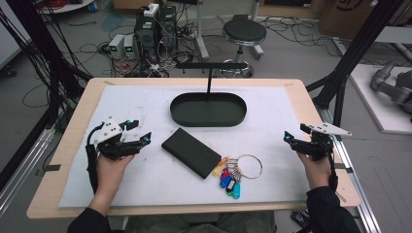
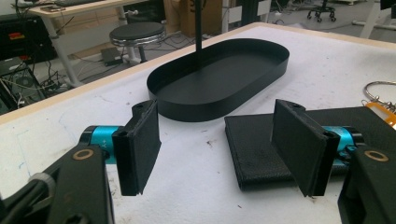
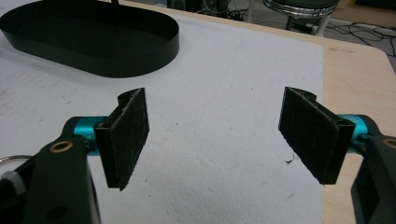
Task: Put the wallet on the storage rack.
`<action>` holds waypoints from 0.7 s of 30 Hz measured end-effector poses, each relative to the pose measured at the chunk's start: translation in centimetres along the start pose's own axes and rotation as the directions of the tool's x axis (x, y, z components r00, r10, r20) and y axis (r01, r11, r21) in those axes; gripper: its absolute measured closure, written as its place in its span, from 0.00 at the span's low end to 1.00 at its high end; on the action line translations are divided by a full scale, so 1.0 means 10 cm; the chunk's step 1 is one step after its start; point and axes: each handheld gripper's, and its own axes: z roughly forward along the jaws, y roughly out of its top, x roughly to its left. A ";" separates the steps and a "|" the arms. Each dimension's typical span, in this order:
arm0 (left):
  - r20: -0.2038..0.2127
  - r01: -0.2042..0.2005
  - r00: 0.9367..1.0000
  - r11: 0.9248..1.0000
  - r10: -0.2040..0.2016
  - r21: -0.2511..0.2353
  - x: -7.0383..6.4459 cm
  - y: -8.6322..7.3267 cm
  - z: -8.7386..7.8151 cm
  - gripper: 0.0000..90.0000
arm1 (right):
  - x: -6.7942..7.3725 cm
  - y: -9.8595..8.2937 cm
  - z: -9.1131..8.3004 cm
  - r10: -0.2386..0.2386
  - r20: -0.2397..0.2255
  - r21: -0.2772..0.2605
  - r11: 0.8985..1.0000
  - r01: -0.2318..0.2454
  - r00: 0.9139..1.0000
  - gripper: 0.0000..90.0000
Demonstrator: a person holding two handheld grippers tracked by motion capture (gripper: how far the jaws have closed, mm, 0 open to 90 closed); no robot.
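A black oval tray (image 1: pixel 209 120) with an upright T-shaped post stands at the middle back of the white mat. In front of it a flat black rectangular case (image 1: pixel 191 152) lies at an angle, and beside that a key ring (image 1: pixel 248 166) with several coloured tags. My left gripper (image 1: pixel 140 132) rests open on the left of the mat. In the left gripper view the left gripper (image 2: pixel 217 149) points at the case (image 2: pixel 254 149) and tray (image 2: pixel 205 109), with nothing between its pads. My right gripper (image 1: pixel 295 132) is open at the mat's right edge. Bare mat lies between its pads in the right gripper view (image 3: pixel 217 135), with the tray (image 3: pixel 140 65) far left.
The white mat (image 1: pixel 145 187) covers most of a wooden table (image 1: pixel 73 141). Behind the table are a round stool (image 1: pixel 244 33), computer boxes (image 1: pixel 155 29) and floor cables. Black frame posts (image 1: pixel 352 53) rise at the right.
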 end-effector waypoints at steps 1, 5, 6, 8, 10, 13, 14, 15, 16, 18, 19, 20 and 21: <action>0.003 0.005 1.000 1.000 -0.005 -0.001 0.00 0.00 0.00 0.37 | 0.00 0.00 0.00 0.001 0.000 0.001 1.000 -0.001 1.000 0.27; 0.033 0.008 0.999 1.000 -0.008 0.000 -0.03 0.01 0.03 0.39 | -0.01 0.01 0.01 -0.003 0.002 -0.008 1.000 0.003 1.000 0.27; 0.040 0.006 0.999 1.000 -0.006 0.002 -0.03 0.01 0.04 0.39 | -0.01 0.01 0.01 0.000 0.002 -0.011 1.000 0.001 1.000 0.27; 0.056 0.013 0.998 1.000 -0.013 0.003 -0.04 0.01 0.08 0.39 | -0.01 0.01 0.01 0.000 0.003 -0.014 1.000 0.000 1.000 0.27; 0.065 0.019 0.998 1.000 -0.020 0.018 -0.06 0.00 0.14 0.39 | -0.01 0.01 0.00 -0.003 0.004 -0.013 1.000 0.003 1.000 0.27; 0.079 0.020 0.997 0.999 -0.023 0.044 -0.08 -0.01 0.22 0.39 | -0.02 0.00 -0.03 -0.004 0.006 -0.015 1.000 0.004 1.000 0.28; 0.079 0.016 0.997 0.998 -0.020 0.054 -0.08 -0.02 0.24 0.39 | -0.02 -0.01 -0.04 0.003 0.009 -0.015 1.000 -0.003 1.000 0.28; 0.089 0.010 0.996 0.998 -0.016 0.070 -0.09 -0.03 0.27 0.40 | -0.03 -0.01 -0.05 0.001 0.010 -0.020 1.000 -0.001 1.000 0.28; 0.100 0.010 0.995 0.997 -0.018 0.078 -0.10 -0.04 0.29 0.41 | -0.03 -0.02 -0.06 0.006 0.012 -0.019 1.000 -0.006 1.000 0.28; 0.112 0.002 0.994 0.994 -0.014 0.112 -0.12 -0.06 0.34 0.41 | -0.04 -0.03 -0.08 0.008 0.016 -0.017 1.000 -0.008 1.000 0.28; 0.119 0.003 0.993 0.992 -0.018 0.123 -0.12 -0.07 0.36 0.41 | -0.05 -0.03 -0.09 0.005 0.018 -0.019 1.000 -0.005 1.000 0.28; 0.130 0.005 0.991 0.991 -0.022 0.131 -0.13 -0.08 0.38 0.41 | -0.05 -0.03 -0.10 0.012 0.020 -0.019 1.000 -0.011 1.000 0.28; 0.136 0.002 0.990 0.989 -0.022 0.145 -0.14 -0.09 0.40 0.41 | -0.05 -0.03 -0.10 0.012 0.021 -0.022 1.000 -0.011 1.000 0.28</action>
